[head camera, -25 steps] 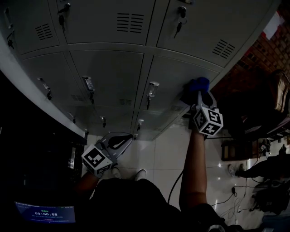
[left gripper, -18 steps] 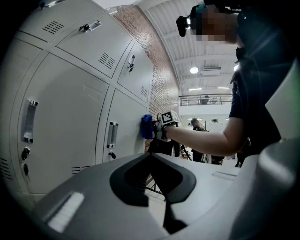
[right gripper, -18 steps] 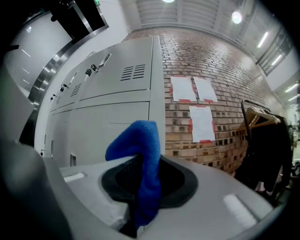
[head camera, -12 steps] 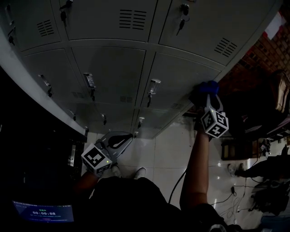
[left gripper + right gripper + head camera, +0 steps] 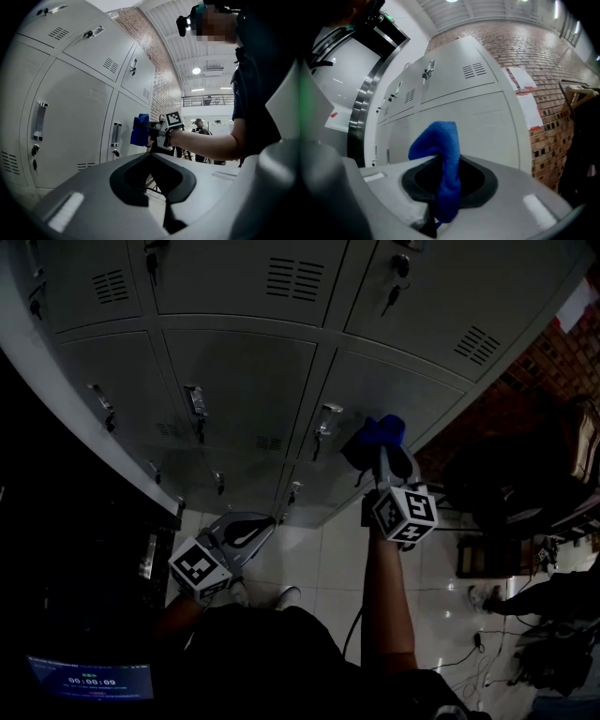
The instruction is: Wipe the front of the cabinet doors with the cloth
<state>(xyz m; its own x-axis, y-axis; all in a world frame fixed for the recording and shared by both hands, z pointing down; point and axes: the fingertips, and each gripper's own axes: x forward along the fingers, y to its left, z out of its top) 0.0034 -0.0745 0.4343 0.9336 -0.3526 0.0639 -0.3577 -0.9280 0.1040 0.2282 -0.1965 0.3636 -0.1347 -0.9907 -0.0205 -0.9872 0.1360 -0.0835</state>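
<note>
Holding the right tongs (image 5: 383,454) clamped on the blue cloth (image 5: 376,433), I have the cloth at the front of a grey cabinet door (image 5: 403,390), just to the right of that door's handle (image 5: 325,418). The cloth stands up between the jaws and folds over at its top. Whether it presses on the door I cannot tell. My left tongs (image 5: 267,523) hang low over the tiled floor (image 5: 328,568), jaws together and empty, well apart from the cloth.
</note>
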